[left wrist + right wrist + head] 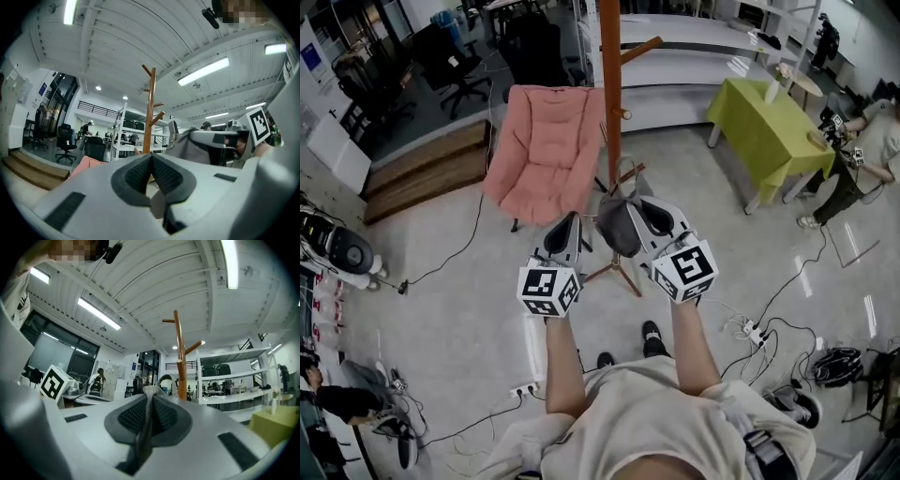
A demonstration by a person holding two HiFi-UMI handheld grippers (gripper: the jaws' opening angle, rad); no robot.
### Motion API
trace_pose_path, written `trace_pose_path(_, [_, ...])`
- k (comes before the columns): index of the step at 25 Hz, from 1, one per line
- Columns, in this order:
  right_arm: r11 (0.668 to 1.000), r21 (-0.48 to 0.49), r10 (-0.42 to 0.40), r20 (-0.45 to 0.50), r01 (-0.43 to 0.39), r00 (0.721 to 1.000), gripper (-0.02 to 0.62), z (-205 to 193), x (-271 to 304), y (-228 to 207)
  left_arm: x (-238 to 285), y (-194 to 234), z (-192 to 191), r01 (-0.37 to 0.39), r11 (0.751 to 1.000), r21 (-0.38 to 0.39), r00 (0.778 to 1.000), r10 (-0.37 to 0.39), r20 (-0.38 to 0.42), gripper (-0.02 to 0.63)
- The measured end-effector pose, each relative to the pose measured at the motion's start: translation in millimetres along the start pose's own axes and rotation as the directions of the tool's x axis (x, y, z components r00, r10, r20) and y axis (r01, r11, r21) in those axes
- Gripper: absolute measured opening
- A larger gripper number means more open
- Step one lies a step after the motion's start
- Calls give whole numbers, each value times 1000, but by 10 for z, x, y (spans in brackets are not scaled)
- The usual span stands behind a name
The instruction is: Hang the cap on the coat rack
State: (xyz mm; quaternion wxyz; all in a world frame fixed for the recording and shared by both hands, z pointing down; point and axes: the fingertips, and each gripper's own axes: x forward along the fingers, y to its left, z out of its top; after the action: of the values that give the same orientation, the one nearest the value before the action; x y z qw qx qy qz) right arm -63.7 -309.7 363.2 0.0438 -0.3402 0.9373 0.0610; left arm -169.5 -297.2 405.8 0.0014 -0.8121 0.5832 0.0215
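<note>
Right claw is clamped on the cap (a thin fold of fabric between its pads). Left claw, just beside it, is closed and empty. The rack stands just ahead, pegs higher. Carrying step; next, lift the cap over a peg.

On my feed I see a pale cream short-sleeved shirt and dark shoes. The left gripper and right gripper are light grey shells with dark textured pads; the left cube and right cube are white, printed with black square markers.
</note>
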Motion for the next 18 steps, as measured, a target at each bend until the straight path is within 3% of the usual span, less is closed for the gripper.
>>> trace_pose_path(13, [996, 1, 89, 41, -89, 995, 11, 193, 182, -17, 193, -32, 40, -30, 1000, -9, 999, 30, -23, 7])
trace_pose_path(18, [995, -15, 102, 60, -101, 993, 11, 307, 168, 2, 232, -100, 90, -7, 1000, -16, 1000, 7, -23, 8])
